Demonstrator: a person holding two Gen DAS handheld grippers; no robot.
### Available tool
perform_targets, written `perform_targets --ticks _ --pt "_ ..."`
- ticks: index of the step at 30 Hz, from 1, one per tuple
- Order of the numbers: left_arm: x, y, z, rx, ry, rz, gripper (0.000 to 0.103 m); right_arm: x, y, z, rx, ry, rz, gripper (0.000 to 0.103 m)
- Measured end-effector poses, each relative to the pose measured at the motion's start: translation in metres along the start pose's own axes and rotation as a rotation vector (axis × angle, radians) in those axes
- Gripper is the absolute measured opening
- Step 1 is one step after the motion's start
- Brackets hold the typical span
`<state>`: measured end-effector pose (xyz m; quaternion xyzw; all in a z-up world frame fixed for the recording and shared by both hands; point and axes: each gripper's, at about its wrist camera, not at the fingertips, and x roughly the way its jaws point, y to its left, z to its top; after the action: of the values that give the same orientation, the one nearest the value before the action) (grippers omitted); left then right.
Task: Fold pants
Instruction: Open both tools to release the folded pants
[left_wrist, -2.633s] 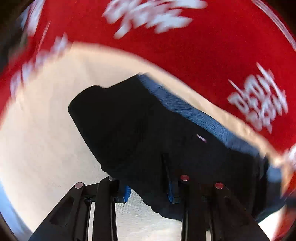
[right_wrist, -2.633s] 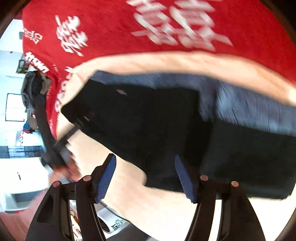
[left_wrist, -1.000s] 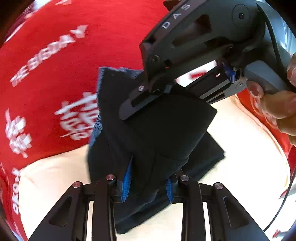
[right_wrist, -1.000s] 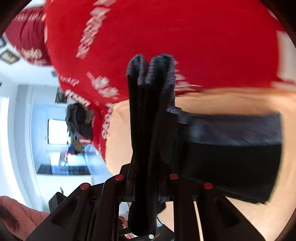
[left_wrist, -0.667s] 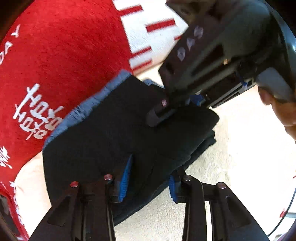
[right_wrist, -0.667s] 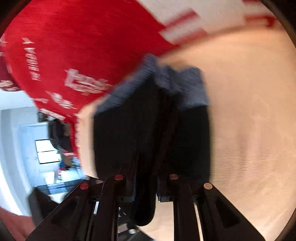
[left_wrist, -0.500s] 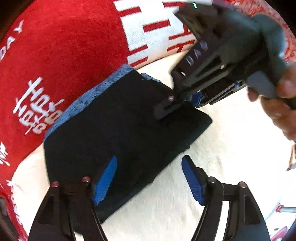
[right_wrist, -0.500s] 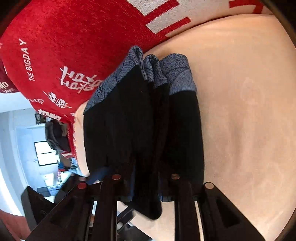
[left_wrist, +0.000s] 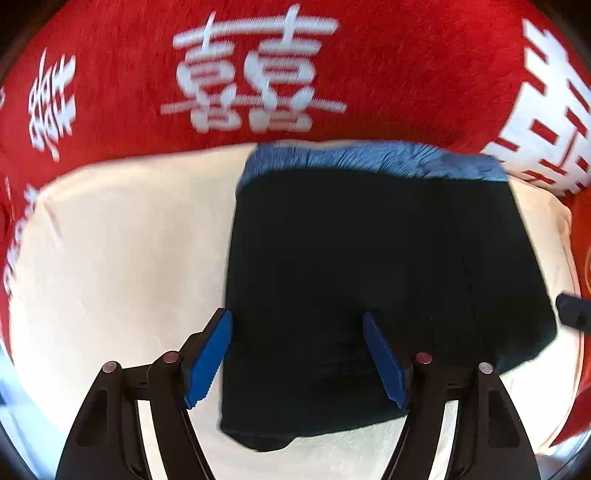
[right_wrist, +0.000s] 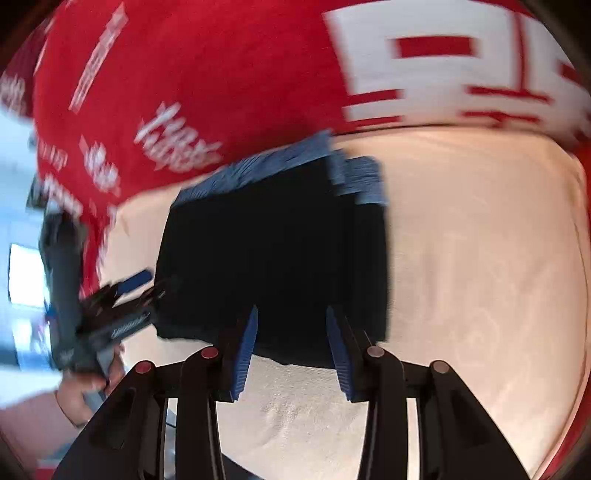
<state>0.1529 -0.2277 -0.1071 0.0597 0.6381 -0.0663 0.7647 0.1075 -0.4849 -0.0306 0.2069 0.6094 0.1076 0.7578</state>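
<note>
The dark pants (left_wrist: 362, 266) lie folded into a compact rectangle on a cream cushion (left_wrist: 122, 236), with the blue ribbed waistband (left_wrist: 369, 158) at the far edge. My left gripper (left_wrist: 295, 354) is open and empty just above the fold's near edge. In the right wrist view the folded pants (right_wrist: 280, 243) lie flat too. My right gripper (right_wrist: 290, 350) is open and empty at their near edge. The left gripper (right_wrist: 122, 299) shows at the left of that view, next to the pants' left side.
A red cloth with white characters (left_wrist: 258, 74) rises behind the cream cushion and wraps its sides; it also shows in the right wrist view (right_wrist: 207, 81). A tip of the right gripper (left_wrist: 572, 314) pokes in at the right edge. Bare cushion (right_wrist: 480, 258) lies right of the pants.
Both grippers have let go of the pants and opened. The fold was laid flat on the cushion and both grippers drew back toward its near edge.
</note>
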Motion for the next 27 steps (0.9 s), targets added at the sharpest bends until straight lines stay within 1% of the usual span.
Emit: perform_targets --ticks 1,2,3,4,5,6,8,9,10,12,13,15,17,18,19,20,23,25,26,27 --pt "0.003 -0.002 -0.004 -0.009 -0.004 0.013 0.088 0.013 -0.002 -0.003 -0.033 0.032 -0.033 0.045" --pt "0.005 -0.003 -0.006 -0.018 -0.005 0.008 0.093 0.026 -0.003 -0.004 -0.051 0.062 -0.068 0.045" --pt "0.008 -0.003 -0.007 -0.021 0.005 0.003 0.097 0.041 -0.007 -0.008 -0.068 0.079 -0.113 0.05" --pt "0.011 -0.004 -0.008 -0.022 0.02 0.0 0.1 0.044 -0.009 -0.01 -0.07 0.062 -0.119 0.051" --pt "0.012 -0.004 -0.009 -0.023 0.022 0.0 0.1 0.042 -0.011 -0.012 -0.07 0.044 -0.112 0.051" --pt "0.013 -0.002 -0.007 -0.021 0.02 -0.005 0.1 0.04 -0.01 -0.012 -0.07 0.038 -0.111 0.054" --pt "0.014 0.0 -0.003 -0.014 0.03 -0.007 0.1 0.037 -0.012 -0.016 -0.046 0.039 -0.127 0.064" --pt "0.014 0.001 -0.002 -0.008 0.043 -0.001 0.1 0.035 -0.015 -0.019 -0.018 0.047 -0.145 0.072" --pt "0.011 -0.001 -0.002 -0.005 0.054 0.006 0.1 0.037 -0.015 -0.019 0.016 0.058 -0.152 0.075" --pt "0.005 -0.002 -0.002 0.008 0.084 0.016 0.1 0.033 -0.022 -0.026 0.097 0.064 -0.149 0.076" --pt "0.001 -0.003 -0.002 0.022 0.098 0.021 0.1 0.031 -0.022 -0.029 0.127 0.064 -0.162 0.079" --pt "-0.01 -0.004 -0.005 0.054 0.115 0.024 0.1 0.026 -0.023 -0.039 0.159 0.069 -0.207 0.08" --pt "-0.02 -0.004 -0.011 0.074 0.127 -0.001 0.1 0.024 -0.015 -0.05 0.192 0.077 -0.242 0.081" --pt "-0.029 -0.004 -0.015 0.081 0.133 -0.02 0.1 0.021 -0.012 -0.054 0.21 0.075 -0.244 0.084" --pt "-0.035 -0.004 -0.018 0.086 0.135 -0.03 0.1 0.018 -0.01 -0.058 0.218 0.07 -0.249 0.087" --pt "-0.043 -0.002 -0.022 0.092 0.135 -0.035 0.1 0.015 -0.005 -0.061 0.221 0.065 -0.266 0.088" --pt "-0.062 0.002 -0.029 0.098 0.141 -0.05 0.1 0.0 0.014 -0.068 0.2 0.044 -0.313 0.089" --pt "-0.072 0.003 -0.032 0.1 0.151 -0.072 0.1 -0.008 0.027 -0.071 0.189 0.026 -0.321 0.091" --pt "-0.078 0.004 -0.034 0.105 0.152 -0.08 0.1 -0.014 0.035 -0.072 0.18 0.014 -0.329 0.094" --pt "-0.083 0.005 -0.035 0.114 0.148 -0.083 0.1 -0.019 0.042 -0.074 0.171 0.007 -0.339 0.102"
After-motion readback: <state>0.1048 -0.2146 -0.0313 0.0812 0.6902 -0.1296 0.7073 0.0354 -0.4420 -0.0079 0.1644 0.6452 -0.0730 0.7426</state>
